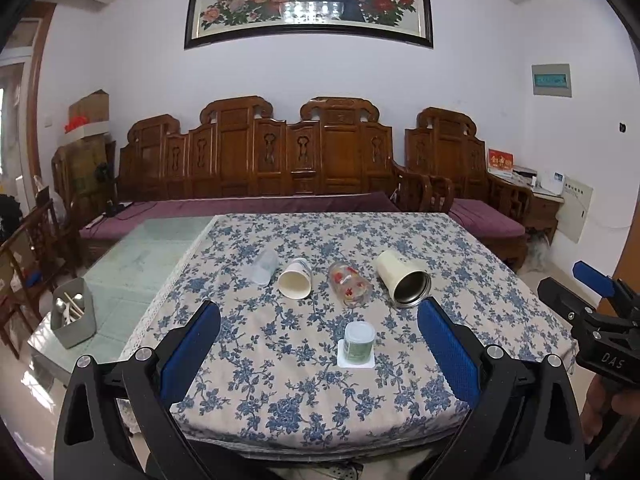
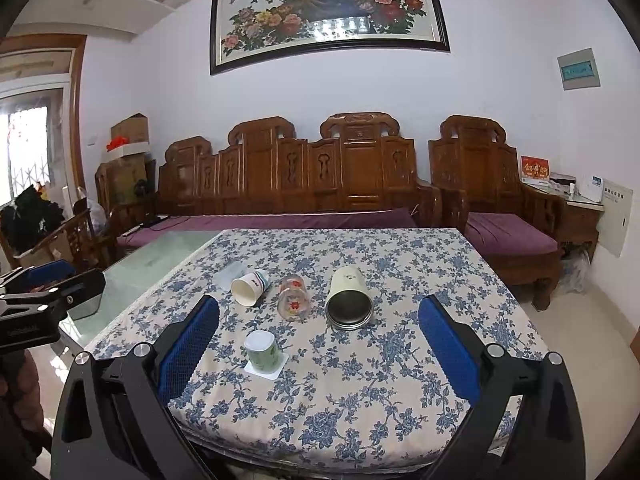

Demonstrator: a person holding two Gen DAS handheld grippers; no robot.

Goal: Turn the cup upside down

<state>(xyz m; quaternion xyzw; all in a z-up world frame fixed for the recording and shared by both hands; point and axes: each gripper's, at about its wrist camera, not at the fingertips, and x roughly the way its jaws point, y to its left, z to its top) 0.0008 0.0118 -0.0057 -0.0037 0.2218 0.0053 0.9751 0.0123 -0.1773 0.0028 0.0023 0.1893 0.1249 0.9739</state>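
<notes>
Cups sat on a blue floral tablecloth (image 1: 400, 236) (image 2: 400, 248), 5 in all. 4 lay on their sides in a row across the middle: a clear plastic cup (image 1: 264, 266) (image 2: 232, 274) at far left, a white paper cup (image 1: 296, 278) (image 2: 249, 286) touching or just beside it with its mouth toward the cameras, a glass tumbler with red flowers (image 1: 349, 284) (image 2: 294, 298) next, and a cream steel-lined tumbler (image 1: 404, 278) (image 2: 348, 298) at right, its open metal mouth facing the cameras. Nearer the front edge, a green patterned cup (image 1: 359, 341) (image 2: 262, 352) stood mouth-down on a white square coaster (image 1: 355, 358) (image 2: 266, 368), apart from the row.

Left gripper (image 1: 318, 356) hung above the near table edge, fingers (image 1: 192, 354) spread wide, nothing between the blue pads. Right gripper (image 2: 318, 356) likewise wide apart and empty, held at about the same height; in the left wrist view it showed at the right frame edge (image 1: 592, 312), and the left one appeared at the left edge of the right wrist view (image 2: 44, 292). Neither touched any cup.

Grey utensil bin (image 1: 74, 314) with chopsticks and spoons sat on the bare glass tabletop (image 1: 132, 256) (image 2: 160, 256) left of the cloth. Carved wooden sofa (image 1: 256, 160) (image 2: 304, 176) and framed peony painting (image 1: 308, 0) (image 2: 328, 12) filled the back wall.
</notes>
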